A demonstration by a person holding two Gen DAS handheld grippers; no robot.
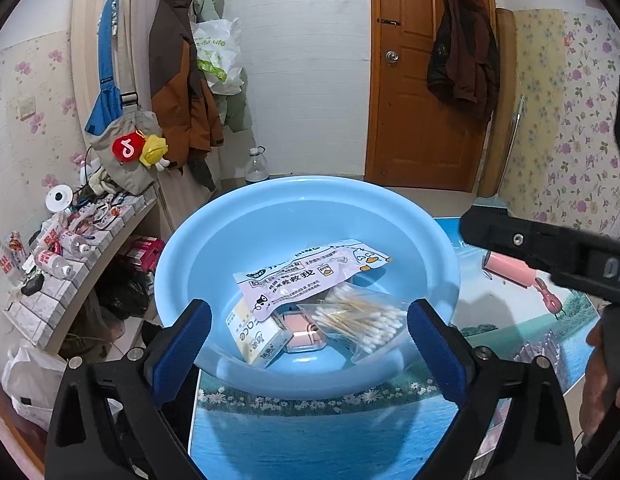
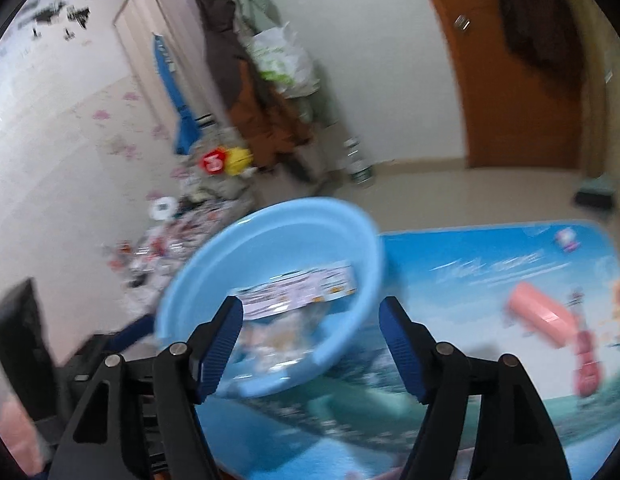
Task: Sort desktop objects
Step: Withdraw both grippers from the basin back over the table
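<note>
A round light-blue plastic basin stands on a tabletop covered with a printed lake-and-sky scene. Inside it lie a flat pale-lilac printed packet, a clear bag of white-tipped cotton swabs, a small cream and yellow carton and a small clear case with a pink insert; the packet rests over the others.

The left gripper hovers at the basin's near rim with its blue-padded fingers spread wide, one on each side of the pile. Nothing is between the pads, and they touch none of the items.

In the right wrist view, which is blurred, the right gripper is also spread apart and empty. The basin sits ahead and to its left, the left pad overlapping the basin's near wall in the picture; whether it touches cannot be told.

A pink cylindrical roller with a darker pink handle lies on the tabletop to the right of the basin, well apart from both grippers. From the left wrist view the right tool's black body crosses above that roller, a person's hand wrapped round its grip.
</note>
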